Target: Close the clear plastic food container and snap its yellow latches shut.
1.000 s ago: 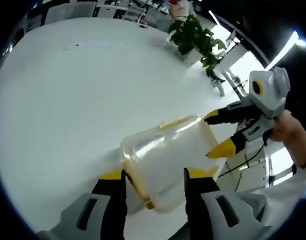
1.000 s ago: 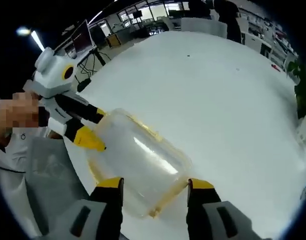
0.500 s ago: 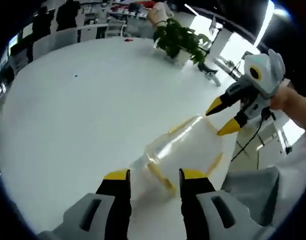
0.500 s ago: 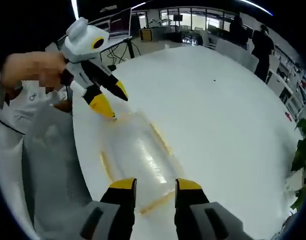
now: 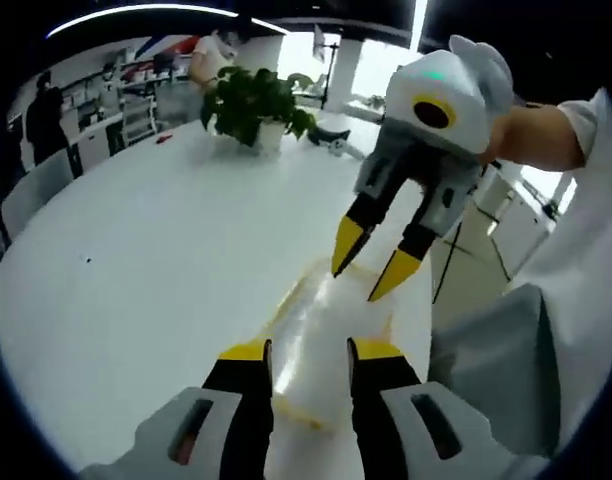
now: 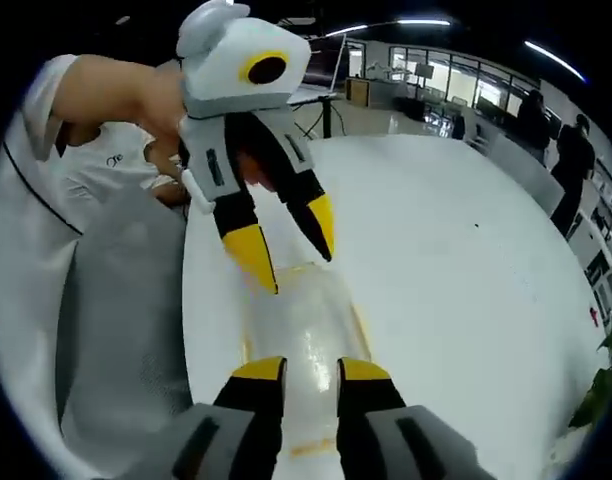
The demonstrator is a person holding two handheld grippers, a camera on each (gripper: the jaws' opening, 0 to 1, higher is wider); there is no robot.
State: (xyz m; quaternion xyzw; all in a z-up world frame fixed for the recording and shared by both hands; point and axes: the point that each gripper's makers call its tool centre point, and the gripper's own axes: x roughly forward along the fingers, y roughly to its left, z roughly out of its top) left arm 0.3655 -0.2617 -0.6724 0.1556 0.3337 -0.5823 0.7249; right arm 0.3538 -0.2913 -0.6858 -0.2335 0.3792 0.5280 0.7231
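Note:
The clear plastic container [image 5: 321, 335] with yellow latches lies flat on the white table [image 5: 156, 260], close to its near edge. My left gripper [image 5: 311, 352] points down over one end, its jaws open a narrow gap with the container showing between them. My right gripper [image 5: 368, 268] hangs over the other end, yellow tips slightly apart just above the rim. From the right gripper view, the container [image 6: 301, 315] runs between my right gripper [image 6: 311, 370] and my left gripper [image 6: 291, 258], whose tips sit at the far rim. Whether either touches a latch is unclear.
A potted plant [image 5: 251, 105] stands at the far side of the table, with its leaves [image 6: 598, 398] showing at the right edge. The person's white sleeve and grey clothing [image 5: 506, 350] lie beside the table edge. People [image 6: 566, 160] and desks stand in the background.
Both grippers' jaws have narrowed. The container, earlier raised and tilted between the grippers, now lies flat on the table. Both grippers have swung to point down over its two ends.

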